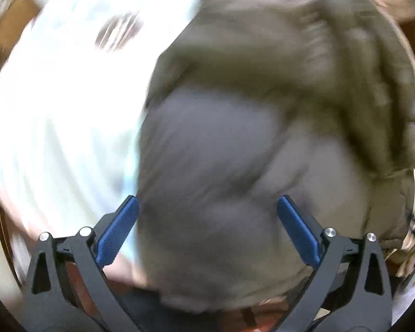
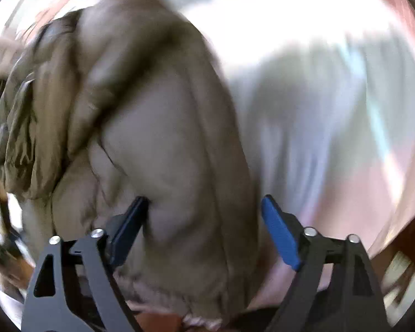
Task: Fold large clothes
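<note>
Blue pads sit nearest in both wrist views: two on the left gripper (image 1: 207,210) and two on the right gripper (image 2: 204,207), each pair spread wide apart. One puffy taupe jacket (image 1: 235,152) bulges up between each pair, though blur hides whether any pad touches it. Beyond it lies one pale sheet (image 1: 69,110), on which the jacket (image 2: 152,124) rests bunched, the sheet (image 2: 332,83) running brightly on.

Taupe padded jacket (image 2: 157,116) between spread fingers (image 2: 279,229)
</note>
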Demonstrator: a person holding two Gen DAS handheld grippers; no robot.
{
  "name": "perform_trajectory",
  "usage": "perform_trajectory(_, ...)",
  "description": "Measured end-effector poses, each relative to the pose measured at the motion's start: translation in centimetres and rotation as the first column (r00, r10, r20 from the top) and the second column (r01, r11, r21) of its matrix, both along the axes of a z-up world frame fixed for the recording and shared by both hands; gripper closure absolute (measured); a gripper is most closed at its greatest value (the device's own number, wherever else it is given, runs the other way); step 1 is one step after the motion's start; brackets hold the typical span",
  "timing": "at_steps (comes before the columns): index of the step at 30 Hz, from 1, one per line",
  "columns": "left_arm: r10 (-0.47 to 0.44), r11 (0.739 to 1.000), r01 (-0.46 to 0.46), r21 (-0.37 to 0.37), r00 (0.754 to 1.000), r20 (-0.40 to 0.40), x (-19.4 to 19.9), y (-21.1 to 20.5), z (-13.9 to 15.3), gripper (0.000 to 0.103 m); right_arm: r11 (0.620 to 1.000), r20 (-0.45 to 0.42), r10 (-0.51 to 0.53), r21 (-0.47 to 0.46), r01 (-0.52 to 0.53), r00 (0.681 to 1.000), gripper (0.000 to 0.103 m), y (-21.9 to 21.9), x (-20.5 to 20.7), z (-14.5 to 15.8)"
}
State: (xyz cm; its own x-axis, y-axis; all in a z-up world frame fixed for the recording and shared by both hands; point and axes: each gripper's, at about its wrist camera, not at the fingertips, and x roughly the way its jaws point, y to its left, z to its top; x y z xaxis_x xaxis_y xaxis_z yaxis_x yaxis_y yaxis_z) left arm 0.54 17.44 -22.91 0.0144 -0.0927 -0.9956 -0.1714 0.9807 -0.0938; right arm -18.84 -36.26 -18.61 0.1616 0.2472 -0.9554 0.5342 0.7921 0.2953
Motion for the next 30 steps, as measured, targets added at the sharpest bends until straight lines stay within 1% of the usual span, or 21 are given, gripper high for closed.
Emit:
perform_trajectory(1, 0.039, 0.998, -0.041, -0.044, 0.998, -0.041, -0.9, 0.8, -0.9, 0.002, 0.997, -0.024, -0.029, 0.064, 0.031, 0.999, 0.013, -0.1, -0.8, -0.9)
perform_trajectory(2, 0.082, 0.989, -0.093, -0.115, 0.992, -0.095, -1.9, 1.5, -2.0, 0.002, 0.992, -0.043, -0.043, 0.114, 0.048, 0.998, 0.013, 0.0, -1.3, -1.7)
perform_trajectory(3, 0.103, 0.981, -0.122, -0.152, 0.987, -0.127, -2.6, 2.0, -2.6, 0.002, 0.986, -0.062, -0.042, 0.158, 0.051, 0.997, 0.012, 0.3, -1.7, -2.5)
perform_trajectory(5, 0.126, 0.967, -0.158, -0.2, 0.979, -0.161, -3.6, 2.1, -3.1, 0.002, 0.986, -0.071, -0.014, 0.167, 0.026, 0.997, 0.009, 0.9, -1.7, -2.8)
perform_trajectory(7, 0.128, 0.962, -0.162, -0.222, 0.979, -0.159, -4.0, 1.9, -2.9, 0.002, 0.985, -0.071, 0.015, 0.17, -0.003, 0.997, 0.008, 1.9, -1.8, -2.8)
perform_trajectory(9, 0.128, 0.957, -0.163, -0.239, 0.979, -0.158, -4.6, 2.0, -2.7, 0.003, 0.987, -0.087, 0.036, 0.162, -0.021, 0.996, 0.005, 2.7, -2.0, -3.2)
perform_trajectory(10, 0.125, 0.957, -0.163, -0.239, 0.978, -0.165, -4.9, 1.8, -2.9, 0.003, 0.987, -0.094, 0.043, 0.159, -0.028, 0.995, 0.004, 3.2, -1.2, -3.4)
perform_trajectory(13, 0.111, 0.965, -0.155, -0.214, 0.973, -0.203, -5.8, 1.6, -4.1, 0.003, 0.989, -0.111, 0.075, 0.136, -0.059, 0.991, 0.001, 4.2, -1.4, -3.7)
perform_trajectory(15, 0.112, 0.964, -0.154, -0.215, 0.974, -0.196, -6.0, 1.6, -4.0, 0.003, 0.99, -0.114, 0.095, 0.114, -0.082, 0.989, 0.001, 5.0, -1.0, -3.7)
perform_trajectory(16, 0.112, 0.964, -0.153, -0.219, 0.975, -0.19, -5.9, 1.6, -3.9, 0.013, 0.99, -0.109, 0.097, 0.109, -0.085, 0.989, 0.001, 5.2, -1.0, -3.7)
perform_trajectory(17, 0.118, 0.956, -0.16, -0.244, 0.977, -0.179, -6.0, 1.8, -3.6, 0.021, 0.99, -0.1, 0.101, 0.109, -0.09, 0.99, 0.008, 5.5, -1.0, -3.6)
perform_trajectory(18, 0.124, 0.949, -0.168, -0.268, 0.977, -0.171, -5.8, 1.4, -3.2, 0.041, 0.99, -0.09, 0.106, 0.104, -0.097, 0.99, 0.021, 6.0, -0.8, -3.3)
perform_trajectory(19, 0.128, 0.941, -0.17, -0.294, 0.979, -0.157, -5.9, 1.3, -2.8, 0.063, 0.99, -0.077, 0.106, 0.102, -0.097, 0.991, 0.028, 6.7, -0.5, -2.7)
perform_trajectory(20, 0.125, 0.928, -0.163, -0.334, 0.983, -0.133, -5.9, 1.7, -2.1, 0.07, 0.987, -0.046, 0.098, 0.131, -0.091, 0.994, 0.051, 6.6, -0.5, -2.2)
perform_trajectory(21, 0.12, 0.922, -0.153, -0.357, 0.986, -0.113, -5.8, 1.4, -1.5, 0.082, 0.974, 0.001, 0.081, 0.21, -0.079, 0.997, 0.076, 6.3, -0.4, -1.8)
perform_trajectory(22, 0.114, 0.917, -0.142, -0.374, 0.989, -0.095, -5.7, 1.1, -1.2, 0.085, 0.955, 0.045, 0.058, 0.289, -0.069, 0.997, 0.08, 5.9, -0.5, -1.4)
perform_trajectory(23, 0.113, 0.908, -0.132, -0.399, 0.991, -0.07, -5.5, 0.9, -0.4, 0.086, 0.947, 0.092, 0.052, 0.311, -0.078, 0.994, 0.084, 5.8, -0.4, -0.7)
perform_trajectory(25, 0.128, 0.882, -0.131, -0.453, 0.991, -0.038, -5.0, 1.3, 0.4, 0.087, 0.932, 0.173, 0.032, 0.351, -0.092, 0.984, 0.086, 5.7, -0.3, 0.6)
perform_trajectory(28, 0.157, 0.826, -0.115, -0.552, 0.987, 0.029, -4.8, 2.2, 2.4, 0.087, 0.903, 0.292, -0.025, 0.416, -0.103, 0.956, 0.087, 5.3, -0.2, 2.4)
perform_trajectory(29, 0.17, 0.803, -0.099, -0.588, 0.983, 0.066, -4.3, 2.5, 3.4, 0.087, 0.891, 0.342, -0.06, 0.443, -0.105, 0.938, 0.087, 5.2, -0.1, 3.3)
perform_trajectory(30, 0.183, 0.786, -0.09, -0.612, 0.979, 0.091, -4.2, 3.0, 4.2, 0.087, 0.881, 0.37, -0.082, 0.46, -0.106, 0.925, 0.087, 4.5, 0.2, 3.7)
